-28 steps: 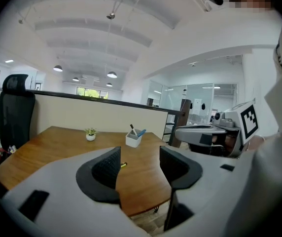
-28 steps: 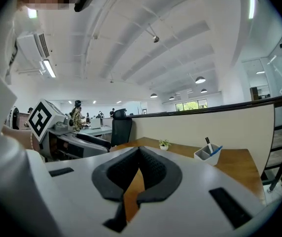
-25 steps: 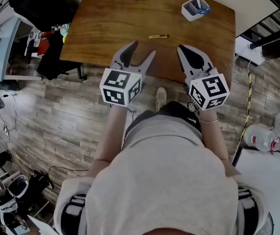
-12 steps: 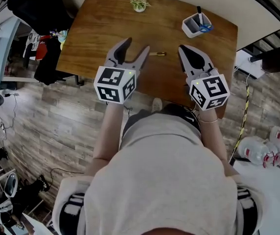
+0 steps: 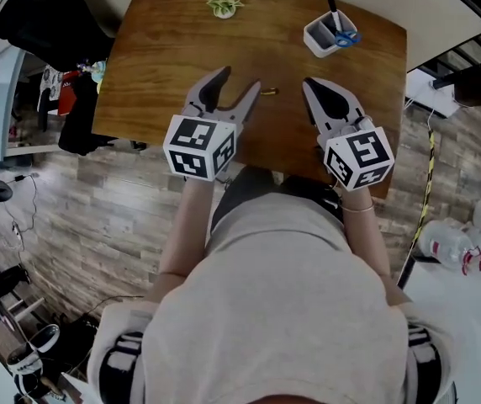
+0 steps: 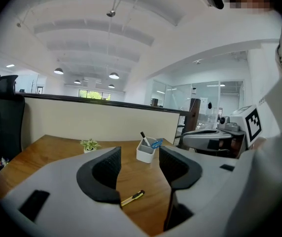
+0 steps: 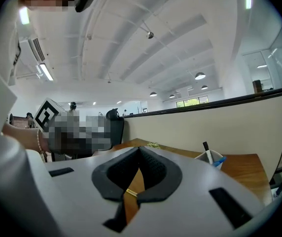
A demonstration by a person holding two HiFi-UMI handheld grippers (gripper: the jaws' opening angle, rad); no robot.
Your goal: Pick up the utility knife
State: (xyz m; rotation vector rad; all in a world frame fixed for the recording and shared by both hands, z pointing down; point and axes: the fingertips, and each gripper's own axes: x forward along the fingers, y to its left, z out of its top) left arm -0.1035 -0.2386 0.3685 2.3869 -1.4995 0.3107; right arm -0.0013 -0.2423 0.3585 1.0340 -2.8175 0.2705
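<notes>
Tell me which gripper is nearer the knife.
Left. The left gripper hovers open just left of the knife, which shows between its jaws; the right gripper, shut, sits farther off to its right.

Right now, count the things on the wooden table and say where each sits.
3: a potted plant at the far edge, a pen holder near the far right corner, and a utility knife mid-table, just past the left gripper, which may hide more.

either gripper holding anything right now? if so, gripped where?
Nothing held. The left gripper is open and empty; the right gripper is shut on nothing. The utility knife lies untouched on the table.
</notes>
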